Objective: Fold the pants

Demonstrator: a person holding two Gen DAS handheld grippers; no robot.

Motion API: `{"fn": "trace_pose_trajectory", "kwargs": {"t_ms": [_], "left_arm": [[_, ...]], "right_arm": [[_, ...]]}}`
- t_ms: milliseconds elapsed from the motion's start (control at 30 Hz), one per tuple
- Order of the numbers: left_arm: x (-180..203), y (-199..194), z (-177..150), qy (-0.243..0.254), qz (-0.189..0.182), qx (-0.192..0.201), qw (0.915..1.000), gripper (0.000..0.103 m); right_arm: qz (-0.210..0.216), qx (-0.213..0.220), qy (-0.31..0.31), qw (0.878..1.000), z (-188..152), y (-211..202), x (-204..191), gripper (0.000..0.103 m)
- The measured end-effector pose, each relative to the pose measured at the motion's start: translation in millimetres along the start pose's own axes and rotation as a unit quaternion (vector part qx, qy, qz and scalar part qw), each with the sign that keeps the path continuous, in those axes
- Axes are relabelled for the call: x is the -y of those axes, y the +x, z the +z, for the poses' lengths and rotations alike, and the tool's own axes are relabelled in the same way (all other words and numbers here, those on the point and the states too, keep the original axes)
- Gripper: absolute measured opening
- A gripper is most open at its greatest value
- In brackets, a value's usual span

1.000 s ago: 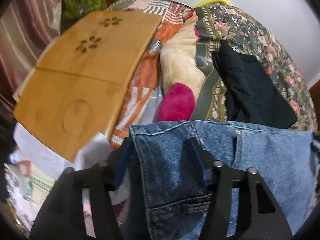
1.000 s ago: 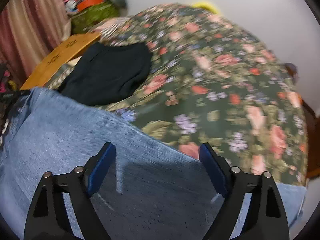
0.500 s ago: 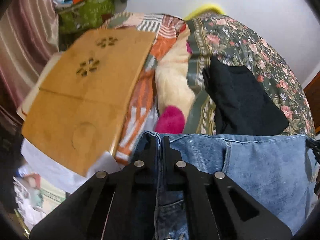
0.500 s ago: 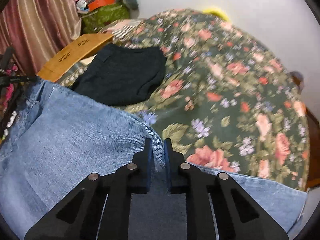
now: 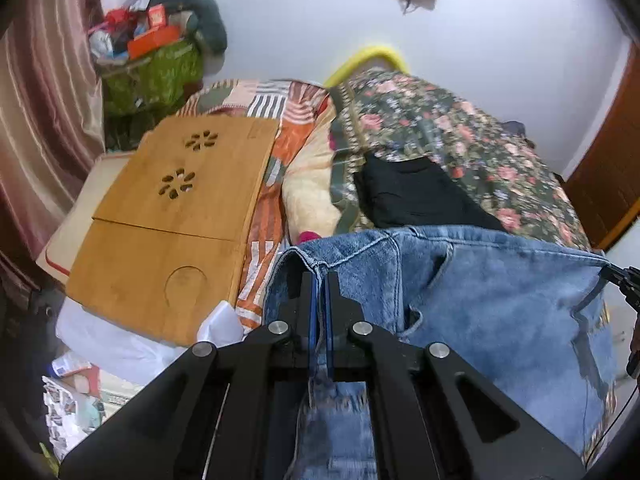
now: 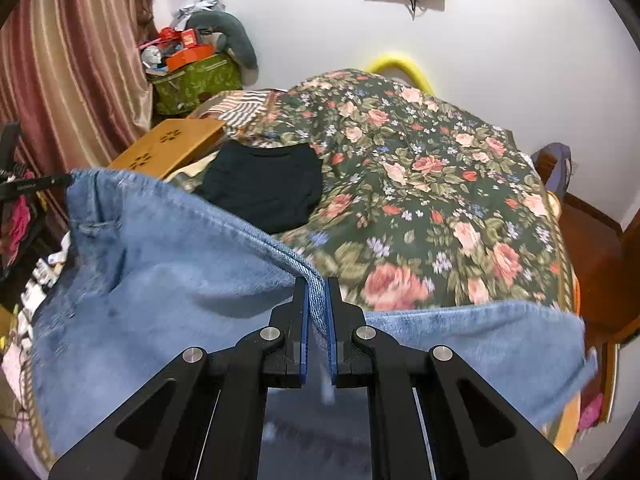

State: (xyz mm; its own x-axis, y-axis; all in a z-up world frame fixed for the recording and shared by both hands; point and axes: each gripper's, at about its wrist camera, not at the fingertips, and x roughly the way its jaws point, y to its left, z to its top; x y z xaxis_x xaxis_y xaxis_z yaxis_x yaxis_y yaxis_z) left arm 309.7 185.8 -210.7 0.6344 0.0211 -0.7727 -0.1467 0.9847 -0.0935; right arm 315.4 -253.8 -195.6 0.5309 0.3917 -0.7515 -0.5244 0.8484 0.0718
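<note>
Both tools (image 5: 319, 280) (image 6: 316, 286) now clamped on the jeans' (image 5: 500, 300) edge, fabric lifted.

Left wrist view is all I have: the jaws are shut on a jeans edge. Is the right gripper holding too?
Observer: Yes, the right gripper is shut on the jeans at a stitched edge.
Operator: What lies beyond it?
Observer: Open floral bedspread, free of other clothes on that side.
Operator: Where's the black garment from there?
Observer: The black garment lies flat, up and left of the right jaws, beyond the denim.
</note>
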Motion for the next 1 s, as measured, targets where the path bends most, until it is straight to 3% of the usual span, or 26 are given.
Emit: {"fn": "trace_pose_trajectory", "kwargs": {"t_ms": [267,400,533,567,633,667,733,900,1000], "left_arm": [[4,-82,-43,0.040,0.010,0.059,0.9974,0.001],[-4,-99,-65,0.047,0.004,0.049,0.9977,0.001],[-12,-83,-67,0.020,-0.003,0.020,0.9996,0.007],[-13,-74,-64,0.015,-0.011,0.010,0.9998,0.017],[-14,-59,-57,0.005,-0.014,0.002,0.9999,0.049],[-15,-50,-51,-0.002,-0.017,0.007,0.9998,0.054],[-15,-33,-40,-0.016,-0.026,0.008,0.9995,0.056],[-22,20,-8,-0.071,-0.086,-0.021,0.9935,0.056],[-22,52,6,-0.084,-0.096,-0.043,0.9908,0.056]], "right_arm": [[0.020,0.000,0.014,1.000,-48,-63,-41,0.007],[0.027,-0.009,0.012,1.000,-76,-75,-65,0.006],[0.029,-0.011,0.030,0.999,-90,-70,-71,0.006],[0.030,-0.009,0.035,0.999,-90,-69,-70,0.006],[0.035,-0.006,0.046,0.998,-89,-68,-67,0.006],[0.035,-0.004,0.046,0.998,-88,-67,-66,0.006],[0.034,-0.003,0.042,0.999,-89,-68,-68,0.006],[0.041,-0.004,0.044,0.998,-90,-64,-67,0.006],[0.049,-0.007,0.044,0.998,-90,-64,-66,0.006]]}}
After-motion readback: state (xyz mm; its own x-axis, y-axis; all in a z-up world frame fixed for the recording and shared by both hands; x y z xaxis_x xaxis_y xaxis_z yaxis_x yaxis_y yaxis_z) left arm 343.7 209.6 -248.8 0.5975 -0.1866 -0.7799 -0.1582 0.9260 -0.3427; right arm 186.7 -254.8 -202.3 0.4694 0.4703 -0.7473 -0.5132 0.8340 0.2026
